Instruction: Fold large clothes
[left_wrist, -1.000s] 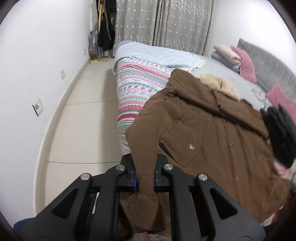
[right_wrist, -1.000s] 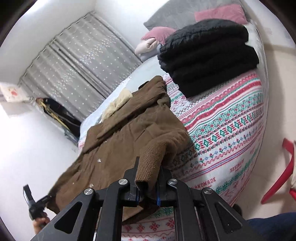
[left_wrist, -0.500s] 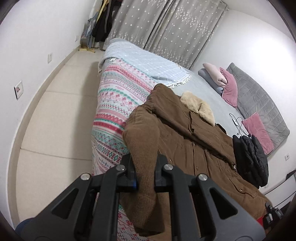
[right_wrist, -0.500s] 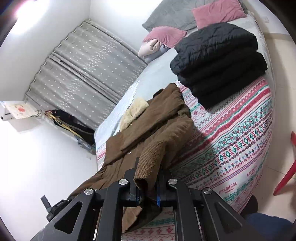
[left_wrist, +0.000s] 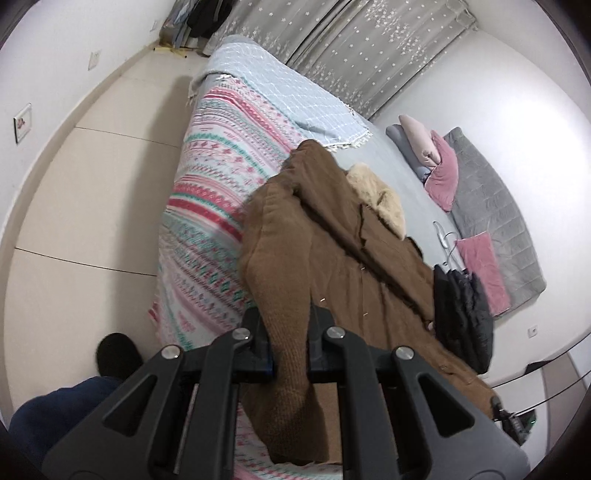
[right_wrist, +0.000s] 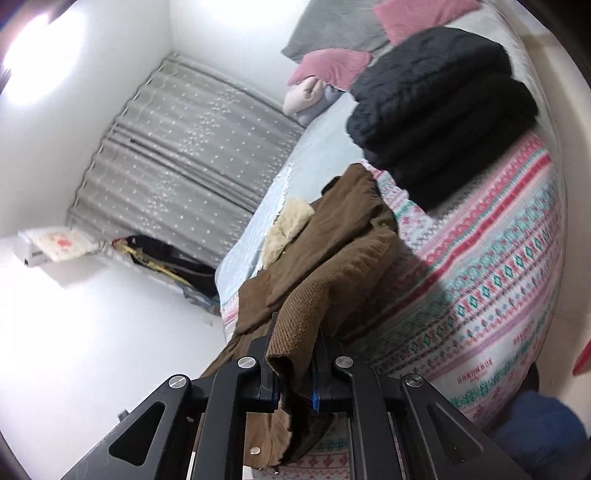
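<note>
A bedroom, grey starred curtains (left_wrist: 354, 48) behind a bed with a pink-and-teal patterned blanket (left_wrist: 207, 206). The brown corduroy coat with a cream fleece collar (left_wrist: 354, 251) sprawls across it. Left hand-held gripper (left_wrist: 290, 343) is clamped on one ribbed cuff, right hand-held gripper (right_wrist: 293, 363) pinching the other. Folded black padded jacket (right_wrist: 439, 110) sits done nearby; this coat looks barely started.

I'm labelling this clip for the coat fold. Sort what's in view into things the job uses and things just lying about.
In use:
- brown coat, a knit cuff pinched in each gripper
- left hand-held gripper
- right hand-held gripper
- patterned bedspread under the coat

Lying about:
- folded black jacket
- pink pillows
- grey quilt
- light blue blanket
- curtains
</note>
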